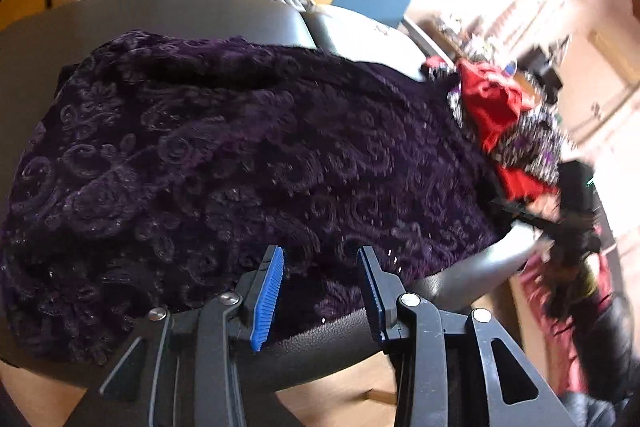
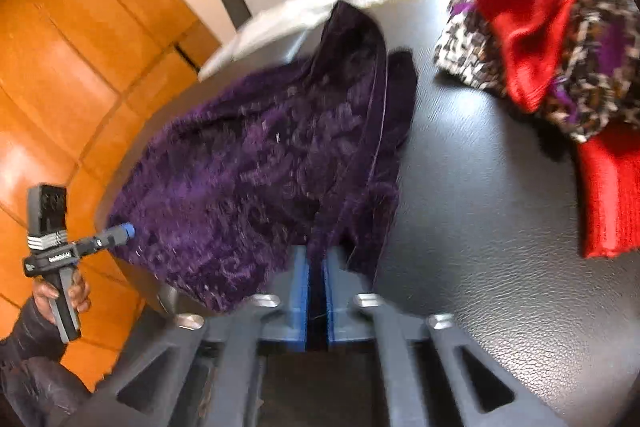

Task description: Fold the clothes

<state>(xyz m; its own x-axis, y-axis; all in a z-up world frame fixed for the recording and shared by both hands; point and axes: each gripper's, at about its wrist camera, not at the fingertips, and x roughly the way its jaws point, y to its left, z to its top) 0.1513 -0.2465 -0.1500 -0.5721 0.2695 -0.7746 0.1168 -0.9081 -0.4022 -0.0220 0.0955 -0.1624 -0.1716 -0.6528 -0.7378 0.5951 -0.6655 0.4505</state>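
On the dark leather-grained desk [image 2: 500,227] a deep purple garment [image 2: 248,179] with a raised swirl pattern is spread in loose folds, one edge hanging over the desk's rim. A bunched fold of it is gripped by the closed right tongs [image 2: 316,267]. The left tongs [image 1: 320,291] are held open, empty, just above the cloth.

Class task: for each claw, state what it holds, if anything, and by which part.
Right claw: shut on the purple garment, gripping its near edge. Left claw: open above that garment, holding nothing.
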